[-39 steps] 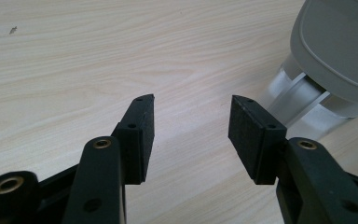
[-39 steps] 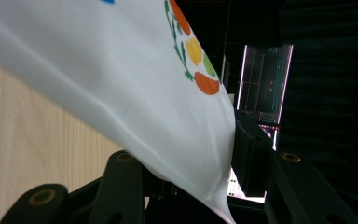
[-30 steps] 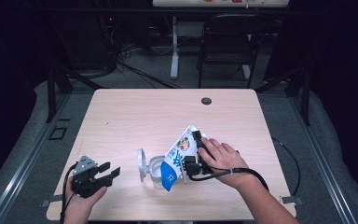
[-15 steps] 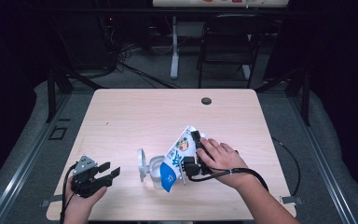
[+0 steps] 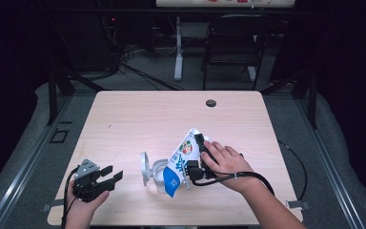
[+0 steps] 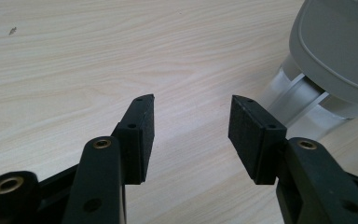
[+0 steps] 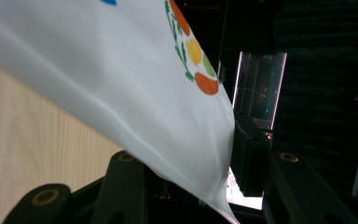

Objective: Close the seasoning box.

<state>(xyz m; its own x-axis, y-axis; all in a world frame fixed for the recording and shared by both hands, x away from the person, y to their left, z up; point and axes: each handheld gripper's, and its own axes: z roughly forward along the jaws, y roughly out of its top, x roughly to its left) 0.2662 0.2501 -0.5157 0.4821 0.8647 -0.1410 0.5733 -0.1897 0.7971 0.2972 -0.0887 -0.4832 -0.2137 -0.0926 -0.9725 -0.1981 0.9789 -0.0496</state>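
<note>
A white and blue pouch [image 5: 180,161] with a fruit picture is tilted, its blue lower end over a clear container [image 5: 158,173] whose grey lid [image 5: 145,168] stands swung open on the left. My right gripper [image 5: 196,155] is shut on the pouch's right edge, with a hand around it. In the right gripper view the pouch [image 7: 121,79] runs across between the jaws of that gripper [image 7: 186,161], and one pad [image 7: 249,156] presses on it. My left gripper [image 5: 113,172] rests at the table's front left, open and holding nothing. Its view has the gripper [image 6: 191,126] pointing toward the container [image 6: 298,98].
The wooden table [image 5: 138,119] has a round black hole [image 5: 211,103] near its far edge. A black chair [image 5: 233,47] and a desk leg [image 5: 178,52] stand beyond the table. A cable [image 5: 296,164] loops off the right side.
</note>
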